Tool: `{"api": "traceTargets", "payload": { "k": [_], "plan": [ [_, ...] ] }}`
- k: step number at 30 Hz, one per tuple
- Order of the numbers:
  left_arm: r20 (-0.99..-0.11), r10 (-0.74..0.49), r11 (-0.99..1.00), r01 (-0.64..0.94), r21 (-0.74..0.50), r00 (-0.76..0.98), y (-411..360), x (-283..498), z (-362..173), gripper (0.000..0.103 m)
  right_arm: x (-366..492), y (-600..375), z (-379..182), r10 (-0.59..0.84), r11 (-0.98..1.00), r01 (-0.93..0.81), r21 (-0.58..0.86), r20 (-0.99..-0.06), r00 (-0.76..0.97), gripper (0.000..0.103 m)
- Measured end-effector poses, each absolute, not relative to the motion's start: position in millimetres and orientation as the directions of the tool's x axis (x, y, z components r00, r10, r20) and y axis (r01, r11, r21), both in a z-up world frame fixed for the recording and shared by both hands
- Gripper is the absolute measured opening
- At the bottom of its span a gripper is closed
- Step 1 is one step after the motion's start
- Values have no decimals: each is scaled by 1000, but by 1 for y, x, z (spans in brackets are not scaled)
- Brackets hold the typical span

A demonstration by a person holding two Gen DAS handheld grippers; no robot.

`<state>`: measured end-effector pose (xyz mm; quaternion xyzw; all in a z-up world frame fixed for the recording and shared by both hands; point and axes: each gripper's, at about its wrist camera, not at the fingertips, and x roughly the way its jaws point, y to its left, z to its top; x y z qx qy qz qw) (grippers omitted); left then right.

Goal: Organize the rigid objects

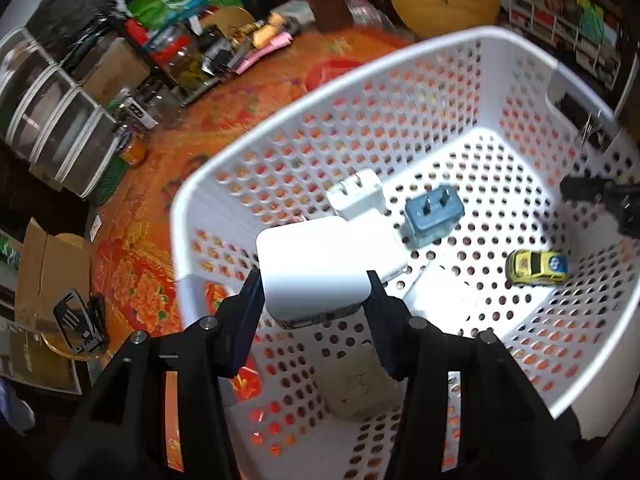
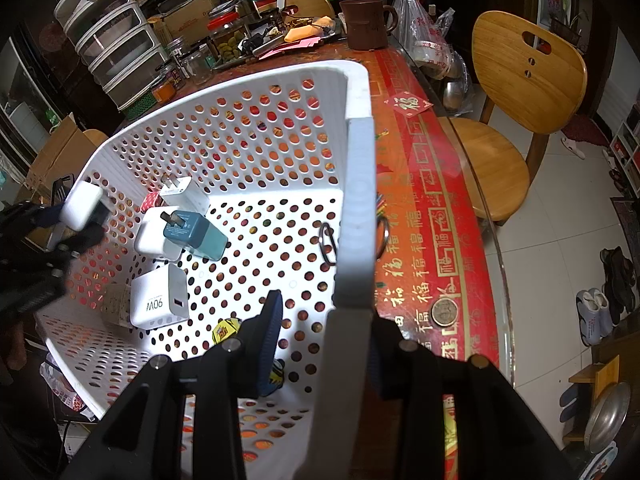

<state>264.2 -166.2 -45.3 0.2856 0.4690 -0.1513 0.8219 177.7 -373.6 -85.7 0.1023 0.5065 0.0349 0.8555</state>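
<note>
My left gripper (image 1: 314, 296) is shut on a white charger block (image 1: 312, 268) and holds it above the near-left corner of the white perforated basket (image 1: 400, 64). On the basket floor lie a white charger with prongs (image 1: 356, 194), a blue-grey charger (image 1: 434, 214), a yellow toy car (image 1: 536, 266) and a beige block (image 1: 360, 392). In the right wrist view my right gripper (image 2: 324, 340) is shut on the basket's side wall (image 2: 356, 216). The same view shows the left gripper (image 2: 74, 216) with its charger (image 2: 82, 204), and a 90W charger (image 2: 160, 300).
The basket stands on a red patterned table (image 2: 424, 208) with a coin (image 2: 444, 312) near its glass edge. A brown mug (image 2: 366, 24), jars and stacked drawers (image 2: 112, 40) crowd the far side. A wooden chair (image 2: 520, 92) stands to the right. A metal ring (image 2: 328, 244) hangs on the wall.
</note>
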Motion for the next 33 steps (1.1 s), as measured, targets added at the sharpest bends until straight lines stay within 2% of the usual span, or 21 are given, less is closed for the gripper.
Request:
{"api": "traceTargets", "payload": {
  "k": [4, 10, 13, 15, 17, 19, 23, 33],
  "plan": [
    [-869, 44, 765, 543, 347, 492, -178, 266, -60, 43, 178, -373, -86, 164, 977, 43, 210, -859, 485, 37],
    [-865, 57, 760, 540, 362, 499, -185, 270, -65, 43, 178, -373, -85, 165, 977, 42, 211, -859, 485, 38],
    [-872, 30, 774, 541, 330, 488, -183, 271, -61, 43, 178, -373, -85, 165, 977, 42, 211, -859, 485, 38],
    [-865, 18, 779, 536, 326, 501, -179, 269, -56, 54, 178, -373, -85, 165, 977, 41, 211, -859, 485, 38],
    [-835, 7, 791, 507, 341, 550, -174, 264, -44, 89, 178, -373, -85, 164, 977, 42, 210, -859, 485, 38],
    [-791, -17, 794, 489, 361, 611, -169, 255, -31, 102, 178, -373, -85, 165, 977, 42, 211, -859, 485, 38],
    [-758, -77, 810, 484, 331, 647, -160, 242, -12, 102, 178, -373, -85, 164, 977, 42, 210, -859, 486, 38],
    [-711, -111, 872, 411, 265, 694, -137, 225, -3, 102, 179, -373, -86, 158, 978, 43, 204, -861, 483, 38]
  ]
}}
